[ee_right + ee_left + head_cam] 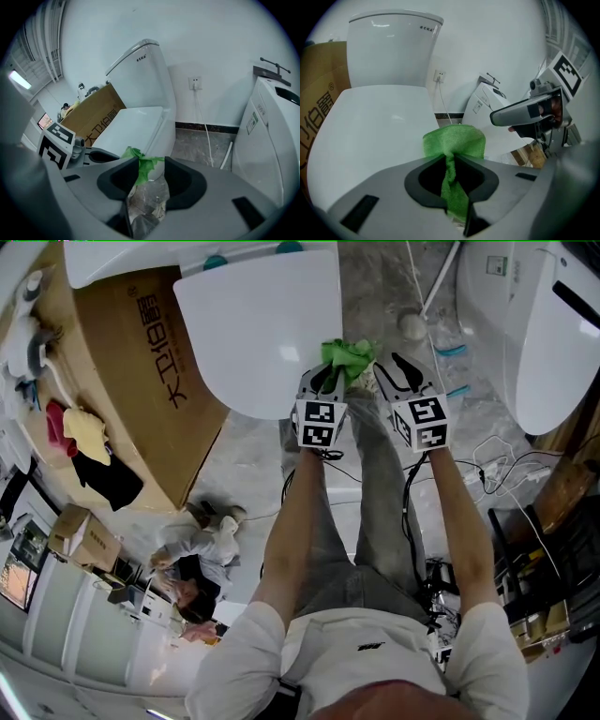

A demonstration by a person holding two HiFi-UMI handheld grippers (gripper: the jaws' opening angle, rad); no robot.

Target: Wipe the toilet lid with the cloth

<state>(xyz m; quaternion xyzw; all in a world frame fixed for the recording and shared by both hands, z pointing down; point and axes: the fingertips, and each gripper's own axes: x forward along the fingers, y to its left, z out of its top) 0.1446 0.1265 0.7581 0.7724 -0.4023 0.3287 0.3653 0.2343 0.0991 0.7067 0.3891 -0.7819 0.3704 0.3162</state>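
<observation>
There is one green cloth [455,140] and it is held by the left gripper [450,161]. Its two jaws are pinched tight on the cloth, which bunches up in a puff past their tips. The cloth sits at the front edge of the white toilet lid [370,131], near the lid's right front corner. I cannot tell if it touches the lid.

The right gripper [151,161] is just beside the left one. Its two jaws stand apart, and a small end of the cloth pokes into the gap next to one jaw. The jaws do not squeeze it.

There are two toilets. The one with the shut lid is in front, and the second toilet [544,334] stands off to the right. One brown cardboard box [141,362] leans by the first toilet's left side.
</observation>
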